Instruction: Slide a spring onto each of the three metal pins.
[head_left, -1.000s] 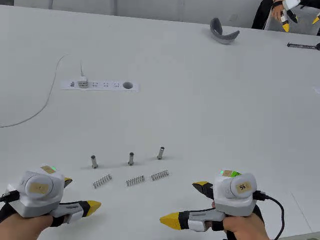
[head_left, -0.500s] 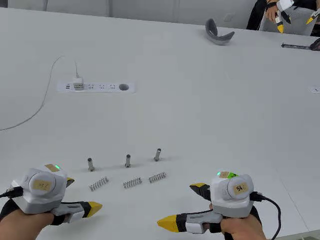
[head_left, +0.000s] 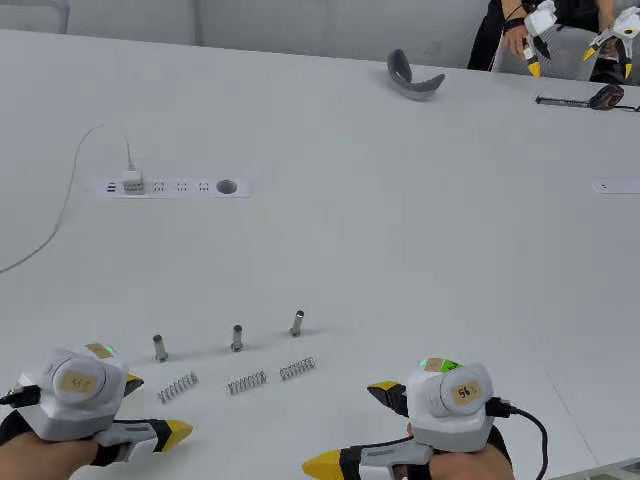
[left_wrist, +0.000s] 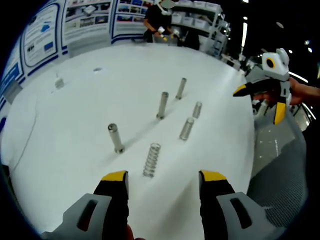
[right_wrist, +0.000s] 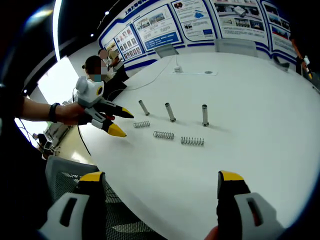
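Note:
Three short metal pins stand upright in a row on the white table: left (head_left: 160, 347), middle (head_left: 237, 338), right (head_left: 297, 322). A spring lies flat just in front of each: (head_left: 177, 387), (head_left: 246, 382), (head_left: 297, 369). My left gripper (head_left: 155, 407) is open and empty, a little left of the left spring (left_wrist: 151, 159), which lies just ahead of its jaws (left_wrist: 164, 176). My right gripper (head_left: 350, 428) is also open and empty, to the right of the springs and nearer me. The right gripper view has the pins (right_wrist: 170, 112) and springs (right_wrist: 163, 134) well ahead of it.
A white power strip (head_left: 170, 187) with a plugged charger and cable lies at the back left. A grey curved object (head_left: 410, 75) rests far back. A person with grippers (head_left: 530, 30) works at the far right corner. The table's front edge runs just below my hands.
The head camera has shifted, so the whole picture sits lower and further left. Both grippers keep their places beside the springs and stay open.

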